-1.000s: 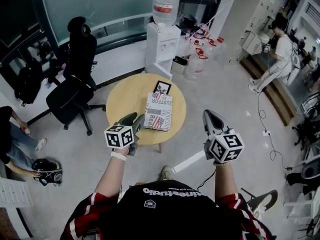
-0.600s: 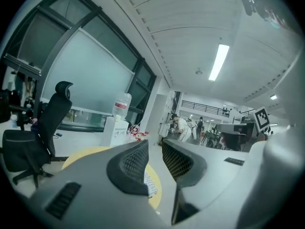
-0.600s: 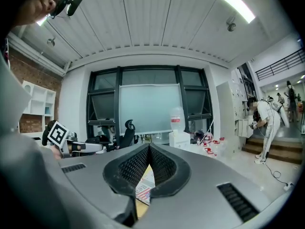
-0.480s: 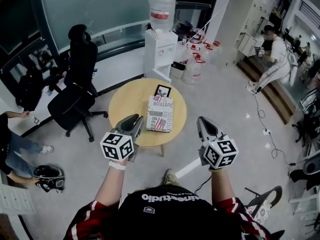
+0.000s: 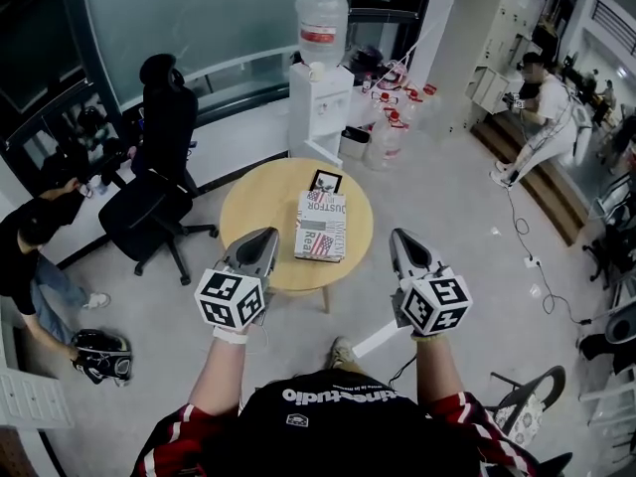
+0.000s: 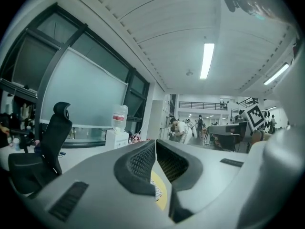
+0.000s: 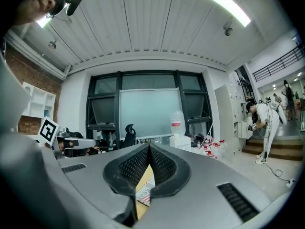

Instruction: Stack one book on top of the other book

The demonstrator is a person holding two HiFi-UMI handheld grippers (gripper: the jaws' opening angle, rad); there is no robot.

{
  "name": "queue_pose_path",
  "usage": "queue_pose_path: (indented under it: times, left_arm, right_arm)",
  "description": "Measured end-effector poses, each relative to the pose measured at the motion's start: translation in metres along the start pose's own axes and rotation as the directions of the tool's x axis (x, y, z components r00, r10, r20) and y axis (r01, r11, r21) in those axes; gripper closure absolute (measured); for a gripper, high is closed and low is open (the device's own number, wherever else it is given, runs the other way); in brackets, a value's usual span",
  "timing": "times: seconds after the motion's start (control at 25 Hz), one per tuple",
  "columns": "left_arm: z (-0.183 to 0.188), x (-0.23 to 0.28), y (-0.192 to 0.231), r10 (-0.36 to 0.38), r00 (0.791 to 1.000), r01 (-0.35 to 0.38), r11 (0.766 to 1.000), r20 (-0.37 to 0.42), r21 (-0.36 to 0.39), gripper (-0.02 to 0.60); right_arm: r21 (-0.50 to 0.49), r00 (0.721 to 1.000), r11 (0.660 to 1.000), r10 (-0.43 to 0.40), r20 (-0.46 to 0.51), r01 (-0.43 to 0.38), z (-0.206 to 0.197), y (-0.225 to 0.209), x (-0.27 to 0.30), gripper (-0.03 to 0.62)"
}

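Left gripper: jaws closed tip to tip, nothing between them. Right gripper: the same, pads meeting, empty. Both are held off the near side of the round wooden table, clear of the books.

Task items: flag-print book lies flat near the table's middle. Small dark-bordered book lies flat just beyond it at the far rim. Their edges meet; cannot tell if they overlap.

Handling (judgement): the small book is probably light and stiff, so it is the better one to lift. Pinch it at a side edge, thin profile, jaws opened first. The cover may be slick, and lying flat it leaves little lip for a jaw to get under.

Containers: water dispenser bottle, fill level not readable. Spare jugs on the floor and a bin, contents not visible
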State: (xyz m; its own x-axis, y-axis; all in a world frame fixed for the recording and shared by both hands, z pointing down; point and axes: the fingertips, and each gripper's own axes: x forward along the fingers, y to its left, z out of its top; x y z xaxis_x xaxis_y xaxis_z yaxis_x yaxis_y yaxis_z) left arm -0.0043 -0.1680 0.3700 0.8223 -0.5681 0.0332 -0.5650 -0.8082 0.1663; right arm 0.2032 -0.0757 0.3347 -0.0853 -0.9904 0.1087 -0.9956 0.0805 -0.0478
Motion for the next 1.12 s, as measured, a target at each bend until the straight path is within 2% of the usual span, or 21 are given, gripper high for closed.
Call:
queue_pose_path:
  times: [0.16, 0.44, 0.6, 1.12]
  left_arm:
    - [0.009, -0.008, -0.005, -0.033, 0.999, 0.033, 0.999, 0.017, -0.008, 0.565]
    - [0.023, -0.013, -0.013, -0.053, 0.998, 0.052, 0.998, 0.045, 0.034, 0.565]
    - [0.026, -0.013, -0.015, -0.052, 0.998, 0.049, 0.997, 0.046, 0.056, 0.565]
    - [0.028, -0.008, -0.018, -0.046, 0.997, 0.043, 0.998, 0.067, 0.046, 0.565]
  right_arm:
    - [-0.029, 1.0, 1.0, -0.009, -0.013, 0.009, 0.0, 0.005, -0.005, 0.568]
    - [-0.026, 1.0, 0.999, -0.028, 0.012, 0.028, 0.01, 0.01, -0.013, 0.568]
    - [-0.021, 0.999, 0.999, -0.031, 0.023, 0.032, 0.013, 0.014, -0.018, 0.568]
    - [-0.043, 0.998, 0.998, -0.05, 0.046, 0.052, 0.015, 0.015, -0.037, 0.568]
